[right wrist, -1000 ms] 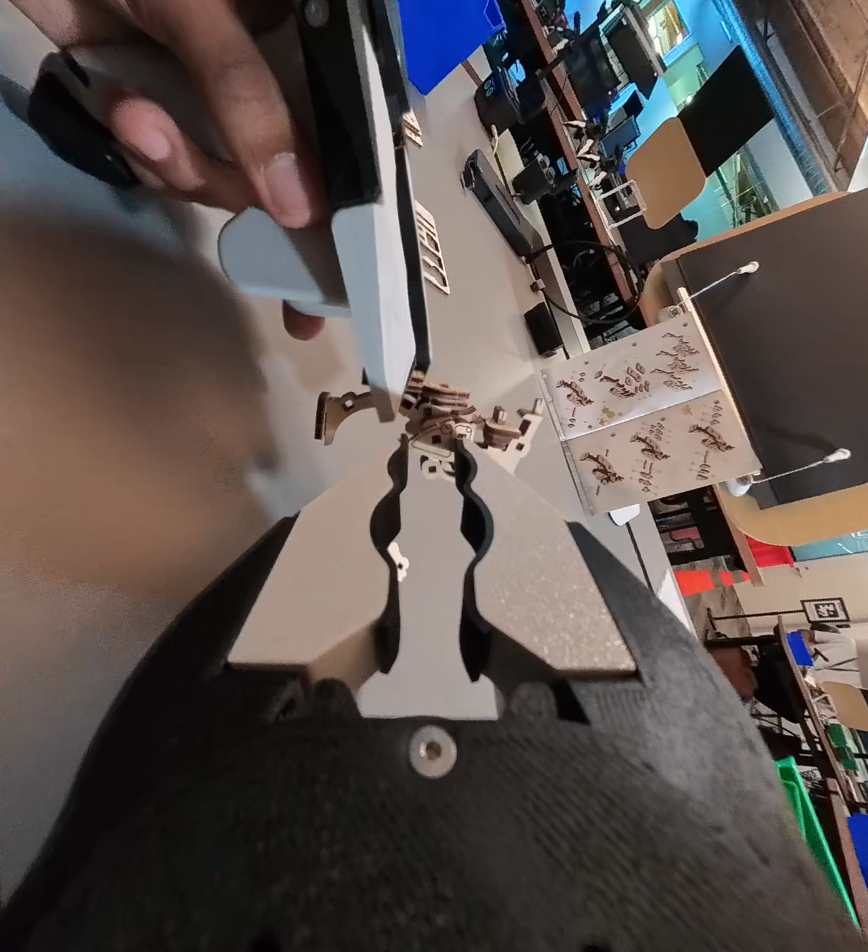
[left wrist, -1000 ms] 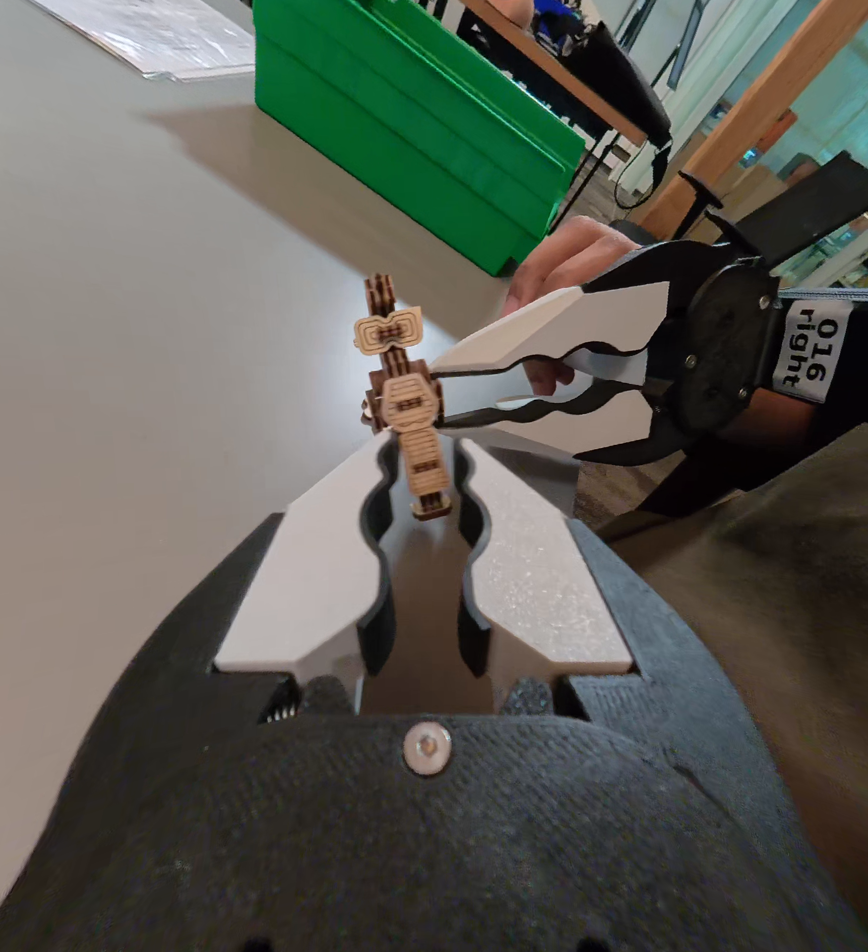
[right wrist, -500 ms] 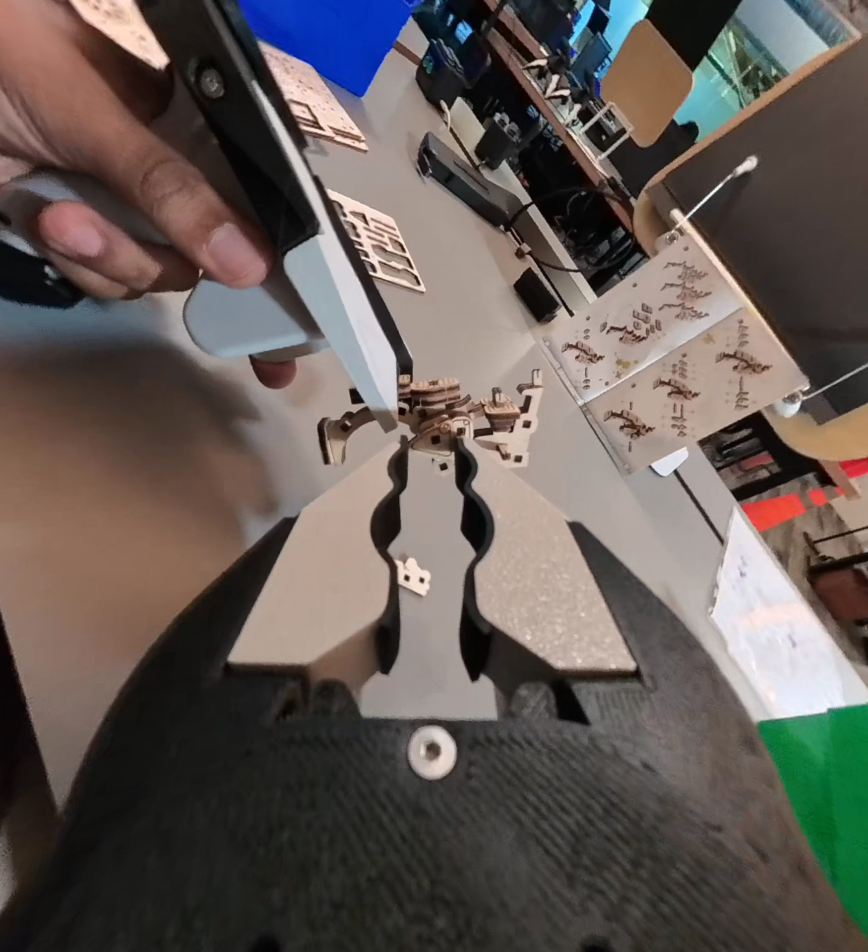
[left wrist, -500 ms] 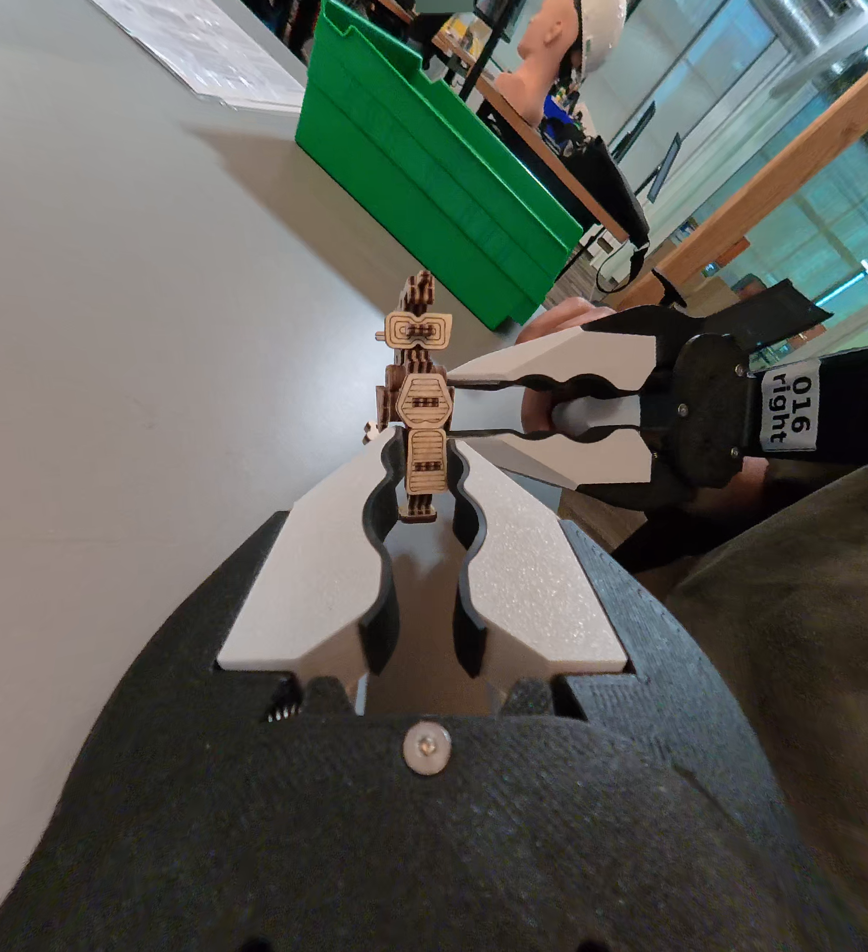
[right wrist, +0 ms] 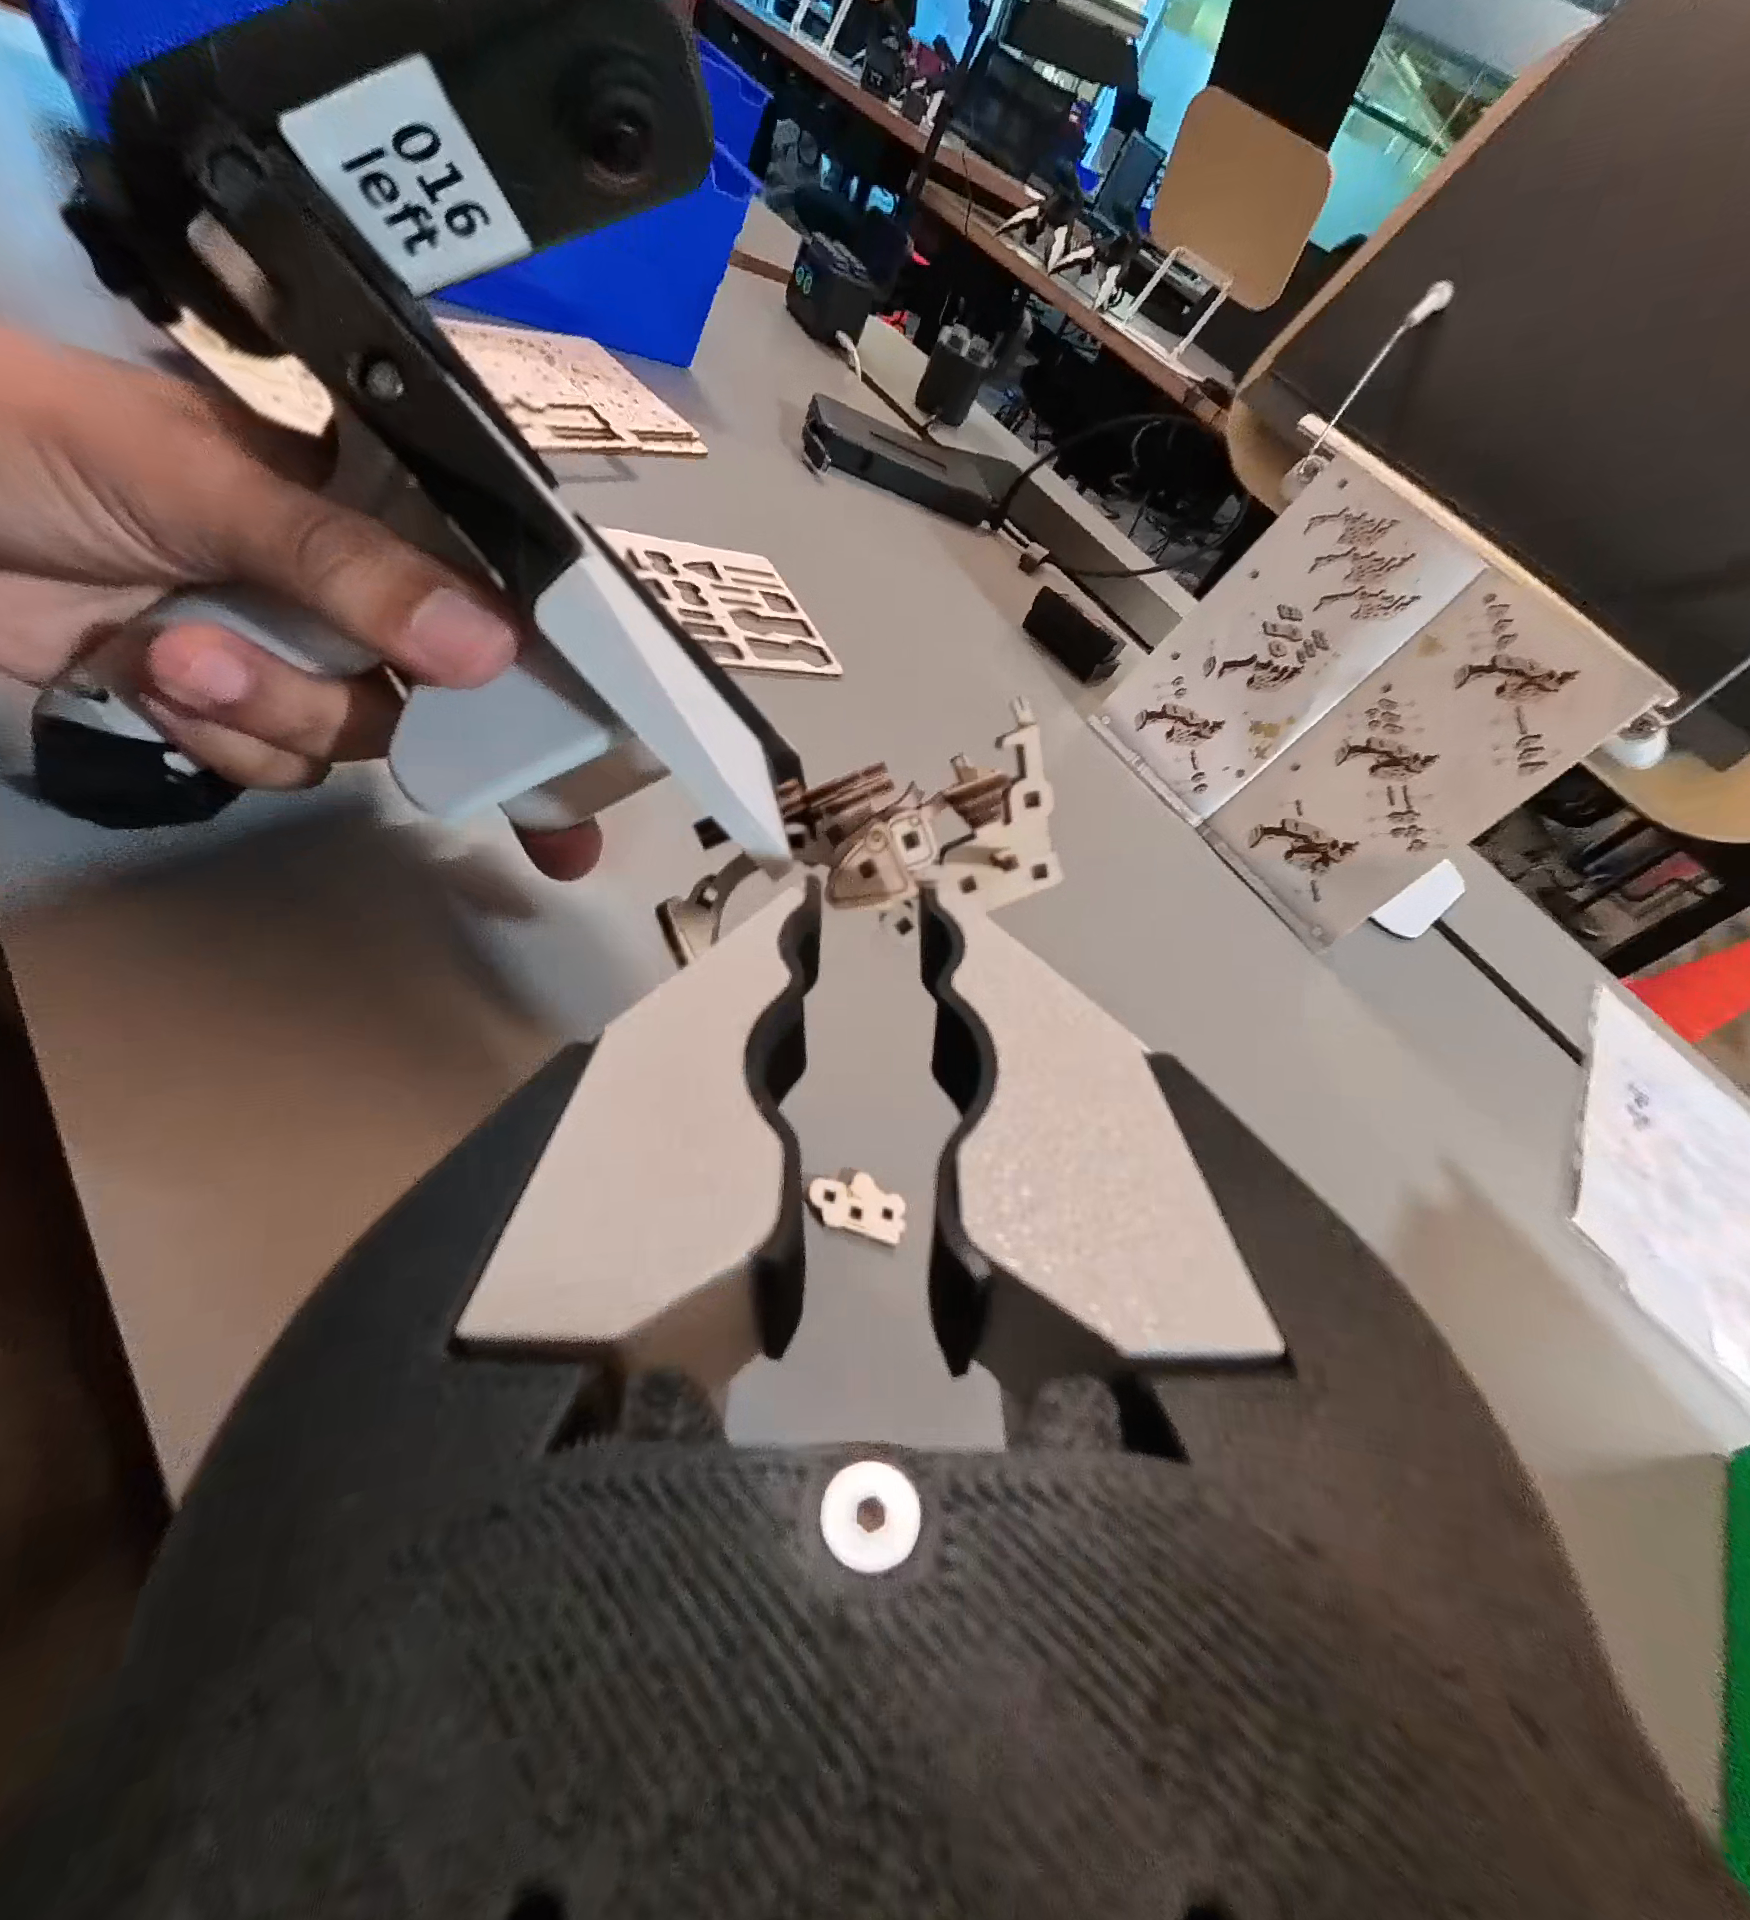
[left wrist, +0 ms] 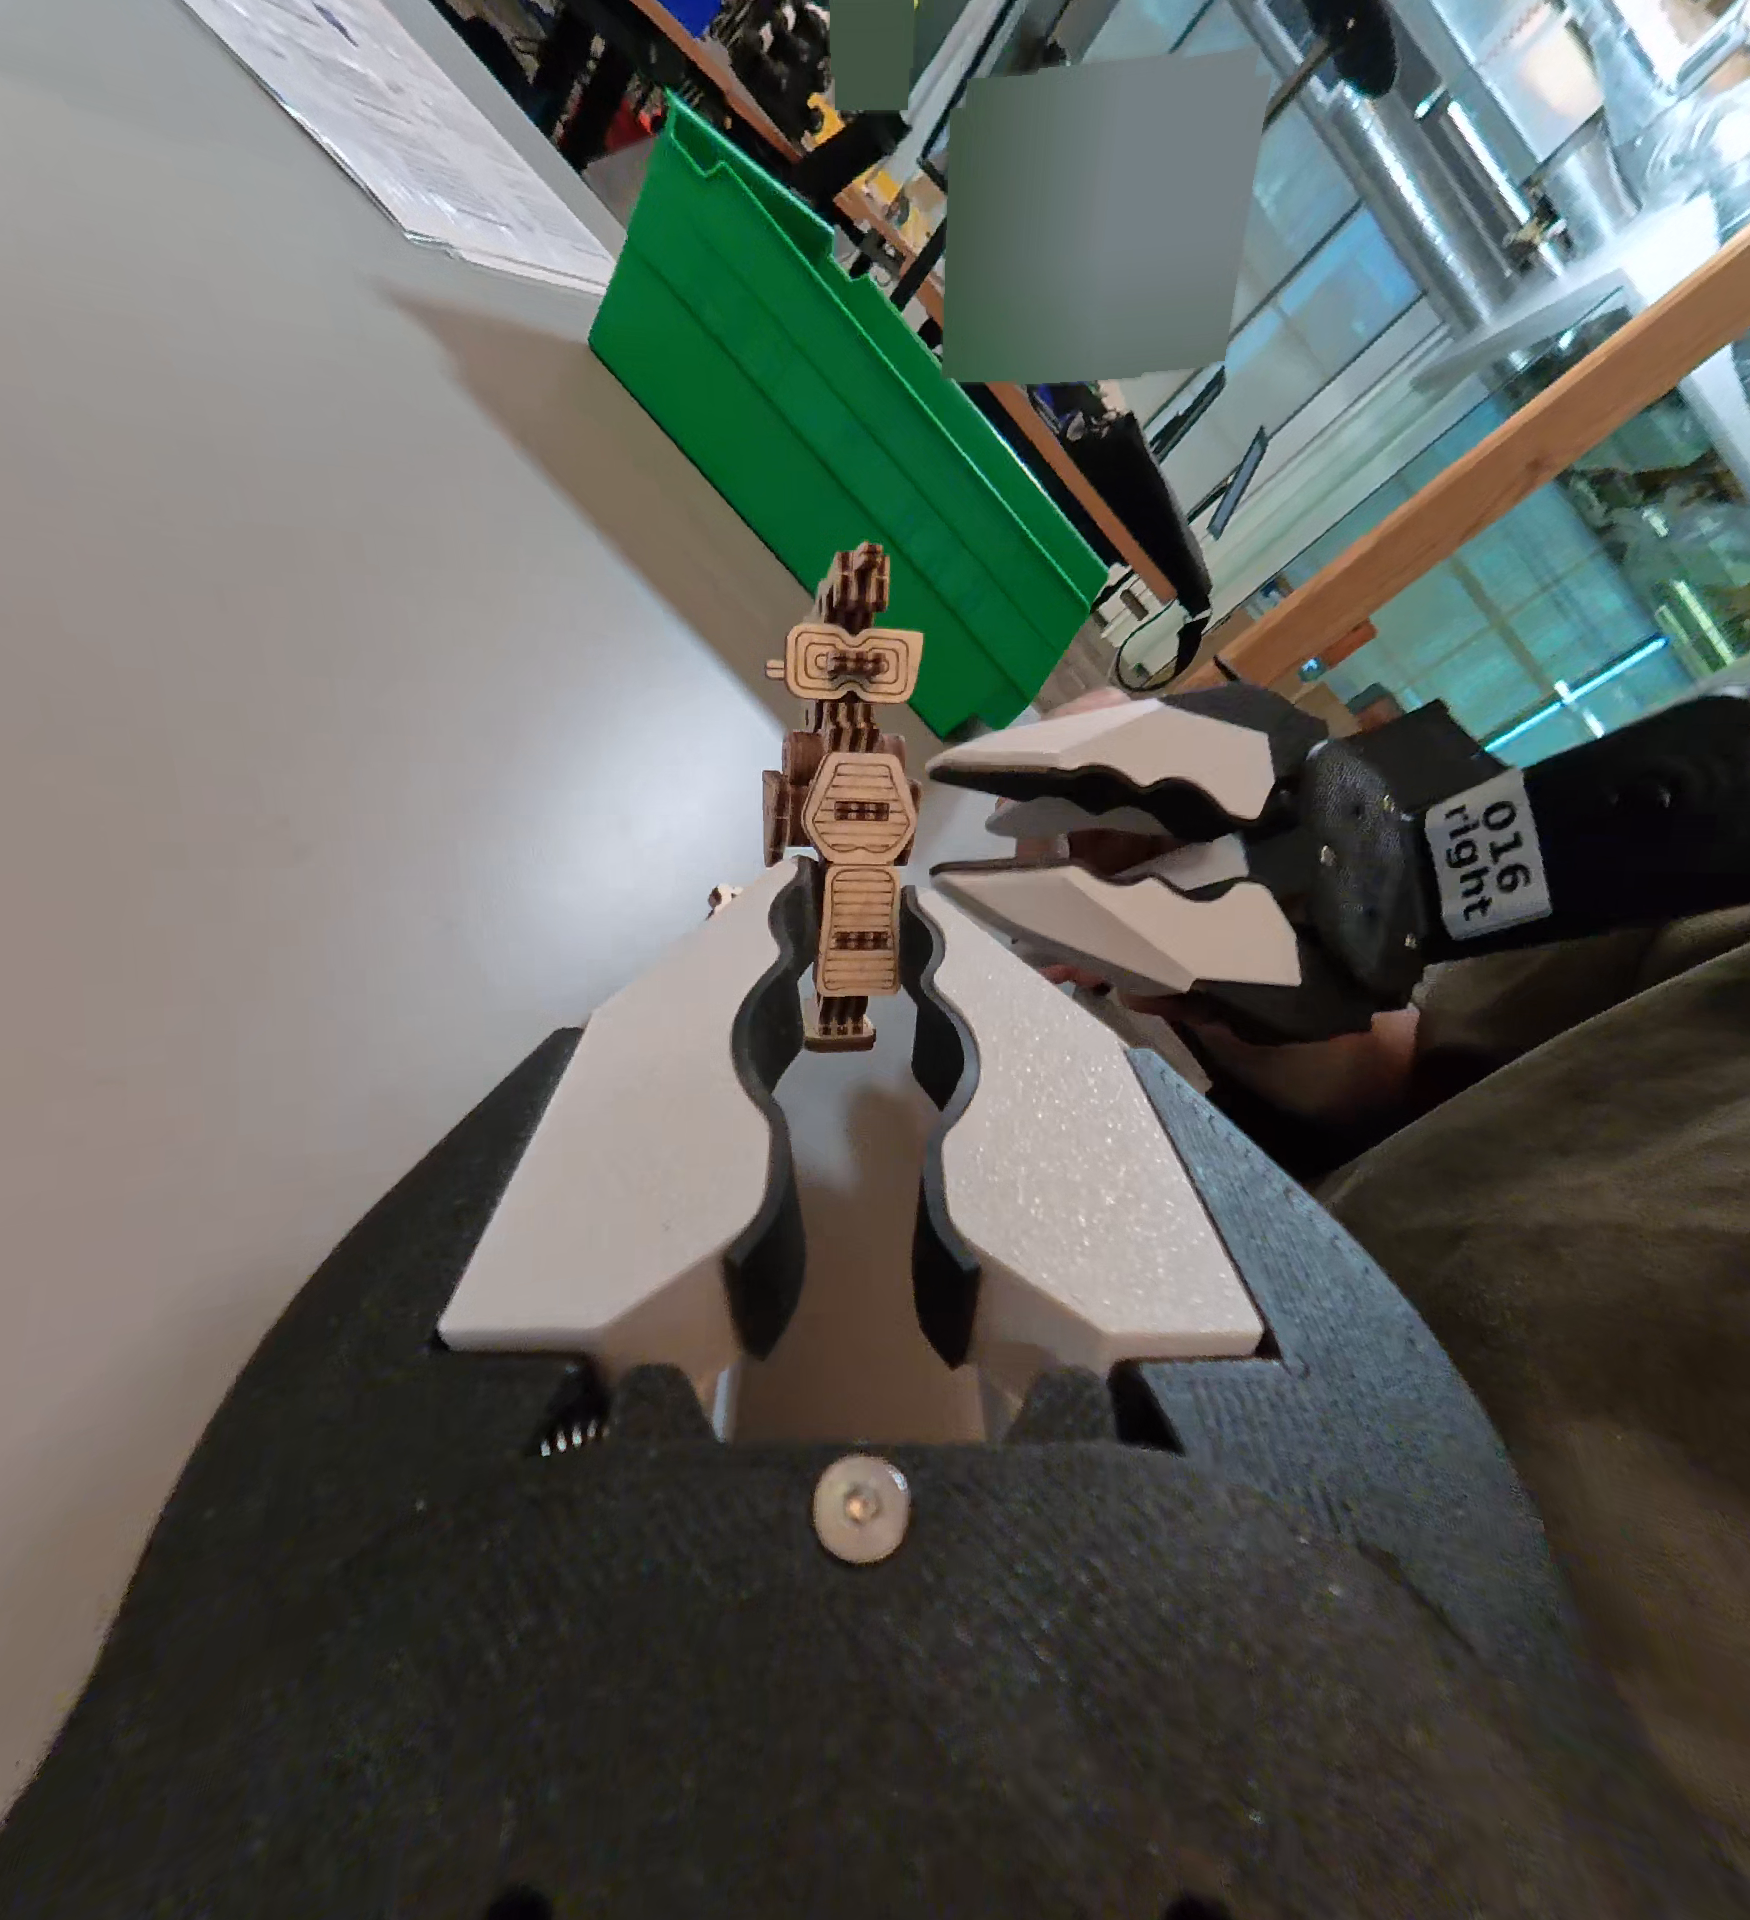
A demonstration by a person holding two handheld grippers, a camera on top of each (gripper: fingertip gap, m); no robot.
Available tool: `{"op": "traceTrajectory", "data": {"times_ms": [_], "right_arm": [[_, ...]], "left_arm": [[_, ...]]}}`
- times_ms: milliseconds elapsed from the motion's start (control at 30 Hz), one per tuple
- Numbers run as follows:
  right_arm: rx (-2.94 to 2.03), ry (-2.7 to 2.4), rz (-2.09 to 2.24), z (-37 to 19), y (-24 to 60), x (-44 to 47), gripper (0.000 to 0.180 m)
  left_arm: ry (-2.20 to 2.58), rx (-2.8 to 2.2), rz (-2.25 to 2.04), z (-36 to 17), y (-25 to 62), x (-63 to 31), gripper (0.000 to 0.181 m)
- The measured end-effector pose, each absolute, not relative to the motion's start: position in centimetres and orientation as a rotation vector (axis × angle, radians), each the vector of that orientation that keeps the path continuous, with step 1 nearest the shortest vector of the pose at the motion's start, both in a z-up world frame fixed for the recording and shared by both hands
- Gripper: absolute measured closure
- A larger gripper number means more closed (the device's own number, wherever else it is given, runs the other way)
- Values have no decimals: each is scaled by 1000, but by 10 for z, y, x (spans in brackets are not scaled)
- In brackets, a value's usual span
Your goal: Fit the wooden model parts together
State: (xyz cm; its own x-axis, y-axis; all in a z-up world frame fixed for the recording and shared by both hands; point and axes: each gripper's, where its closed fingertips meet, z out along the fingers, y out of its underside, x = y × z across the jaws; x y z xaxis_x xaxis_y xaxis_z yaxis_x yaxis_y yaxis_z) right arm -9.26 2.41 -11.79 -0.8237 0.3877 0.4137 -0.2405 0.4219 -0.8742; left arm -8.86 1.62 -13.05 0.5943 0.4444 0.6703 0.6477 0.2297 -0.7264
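Note:
A partly built wooden model (left wrist: 860,810), a slim stack of laser-cut plates, stands upright between the tips of my left gripper (left wrist: 855,896), which is shut on its lower end. My right gripper (left wrist: 938,826) comes in from the right, open and empty, its tips just short of the model's middle. In the right wrist view the model (right wrist: 996,842) sits just beyond my right gripper's tips (right wrist: 869,904), and the left gripper (right wrist: 772,826) reaches in from the upper left. A small loose wooden part (right wrist: 858,1208) lies on the grey table (right wrist: 331,1039).
A green bin (left wrist: 829,416) and papers (left wrist: 414,135) lie farther back on the table. Wooden part sheets (right wrist: 736,613), a blue bin (right wrist: 601,270), black devices with cables (right wrist: 902,468) and a propped instruction sheet (right wrist: 1370,707) are beyond the model. My left and right fingertips are right by each other.
My right gripper held its tips around the model's middle before; now it has drawn back slightly to the right, clear of it. The left gripper keeps hold of the model.

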Motion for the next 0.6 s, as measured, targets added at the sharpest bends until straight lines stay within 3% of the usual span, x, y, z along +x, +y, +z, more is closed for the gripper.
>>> {"op": "traceTrajectory", "data": {"times_ms": [200, 367, 600], "right_arm": [[-267, -2192, 1493, -124, 18, -87, 167], [-571, -2283, 1739, -118, 13, -82, 155], [-750, -2289, 1863, -112, 16, -86, 154]], "left_arm": [[-1008, -1309, -204, -121, 14, -91, 168], [-994, -1307, -144, -118, 13, -93, 168], [-980, -1326, -128, -118, 17, -93, 168]]}}
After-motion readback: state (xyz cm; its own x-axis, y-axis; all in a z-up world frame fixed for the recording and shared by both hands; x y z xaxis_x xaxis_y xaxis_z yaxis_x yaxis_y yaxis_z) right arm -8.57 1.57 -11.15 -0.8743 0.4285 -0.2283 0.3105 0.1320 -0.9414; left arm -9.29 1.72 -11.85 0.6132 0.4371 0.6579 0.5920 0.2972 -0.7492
